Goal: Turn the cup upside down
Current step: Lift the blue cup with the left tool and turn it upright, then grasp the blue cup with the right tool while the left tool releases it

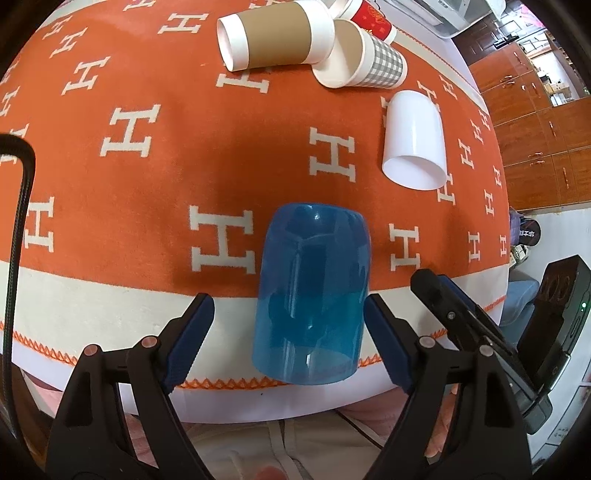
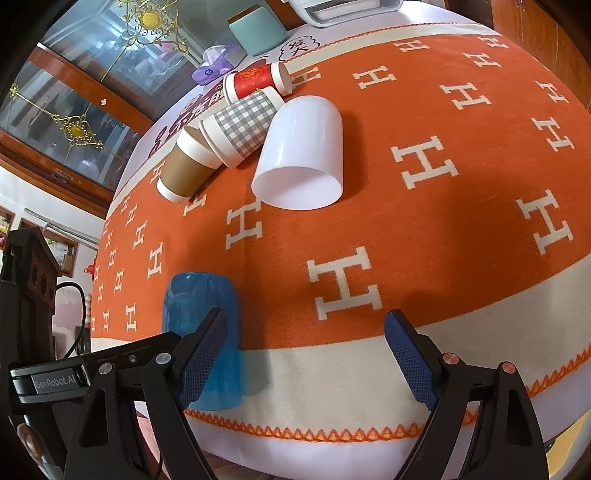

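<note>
A translucent blue cup (image 1: 312, 291) stands upside down, mouth on the cloth, near the table's front edge. My left gripper (image 1: 290, 315) is open, its blue pads (image 1: 384, 339) on either side of the cup's lower part without touching it. The blue cup also shows in the right wrist view (image 2: 201, 332), partly behind my right gripper's left finger (image 2: 201, 363). My right gripper (image 2: 304, 358) is open and empty, to the right of the blue cup over the cloth's white border.
An orange tablecloth (image 1: 147, 177) with white H marks covers the table. A white cup (image 1: 413, 147) lies on its side; a brown-sleeved cup (image 1: 275, 35), a grey checked cup (image 1: 364, 61) and a red cup (image 1: 373, 18) lie in a cluster farther back. A tissue box (image 2: 214, 62) and teal container (image 2: 256, 27) stand at the far edge.
</note>
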`<control>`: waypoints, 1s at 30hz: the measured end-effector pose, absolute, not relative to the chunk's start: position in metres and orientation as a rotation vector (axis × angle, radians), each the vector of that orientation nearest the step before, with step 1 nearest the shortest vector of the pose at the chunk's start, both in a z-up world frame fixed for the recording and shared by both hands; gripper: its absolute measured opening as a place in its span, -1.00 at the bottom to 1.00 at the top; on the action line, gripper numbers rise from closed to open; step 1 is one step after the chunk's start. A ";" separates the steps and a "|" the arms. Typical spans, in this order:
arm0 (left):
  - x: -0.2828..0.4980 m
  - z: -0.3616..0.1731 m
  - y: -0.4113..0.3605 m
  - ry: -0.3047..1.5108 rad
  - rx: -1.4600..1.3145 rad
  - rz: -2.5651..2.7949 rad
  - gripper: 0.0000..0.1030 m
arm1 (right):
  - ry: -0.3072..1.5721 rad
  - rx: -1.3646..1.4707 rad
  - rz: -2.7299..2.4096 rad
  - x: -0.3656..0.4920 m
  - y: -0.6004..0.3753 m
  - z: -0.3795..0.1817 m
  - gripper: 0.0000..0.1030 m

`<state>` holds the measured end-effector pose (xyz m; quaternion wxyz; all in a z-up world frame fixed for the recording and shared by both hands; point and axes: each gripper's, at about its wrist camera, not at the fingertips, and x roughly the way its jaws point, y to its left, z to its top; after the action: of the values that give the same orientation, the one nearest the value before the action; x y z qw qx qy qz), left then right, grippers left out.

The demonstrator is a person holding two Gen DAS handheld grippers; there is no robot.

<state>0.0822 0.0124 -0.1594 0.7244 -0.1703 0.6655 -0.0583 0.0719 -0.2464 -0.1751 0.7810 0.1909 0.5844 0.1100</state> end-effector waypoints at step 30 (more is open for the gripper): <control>0.050 -0.124 0.062 1.215 -0.254 -0.136 0.07 | 1.434 0.455 0.562 0.091 -0.187 -0.184 0.69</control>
<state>0.0504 0.0620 -0.1242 0.8113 -0.1187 0.5689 -0.0639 0.0909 -0.1873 -0.1837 0.6944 0.2039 0.6424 0.2519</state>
